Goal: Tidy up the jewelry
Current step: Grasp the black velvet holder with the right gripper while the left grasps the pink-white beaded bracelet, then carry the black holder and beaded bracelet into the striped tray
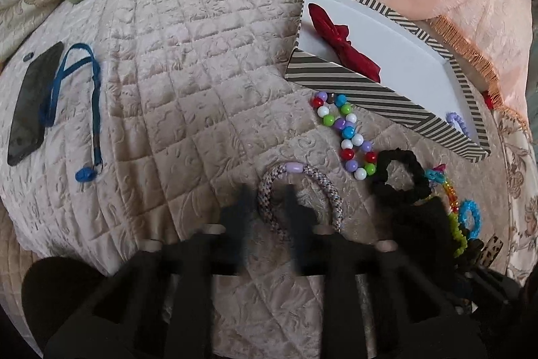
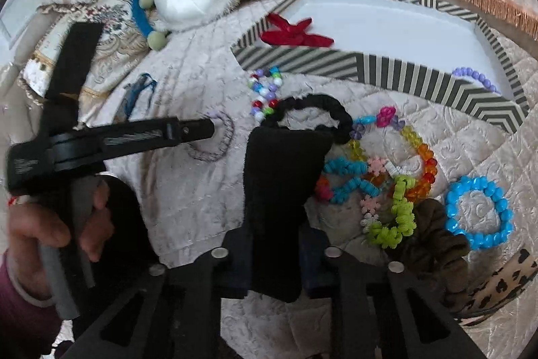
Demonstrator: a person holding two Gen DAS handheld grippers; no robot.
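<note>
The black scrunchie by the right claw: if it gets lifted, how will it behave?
Probably floppy: the black scrunchie is gathered fabric lying in an uneven loop on the quilt. Likely light and easily squashed. Its ruffled surface should resist slipping, and it looks unlikely to roll.

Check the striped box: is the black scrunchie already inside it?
No, the black scrunchie lies on the quilt outside the striped box.

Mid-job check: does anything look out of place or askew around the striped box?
One thing: the purple bead bracelet hangs over the striped box's front wall, half in, half out. The red bow lies inside. The multicolour bead bracelet and other pieces lie loose on the quilt, as expected.
</note>
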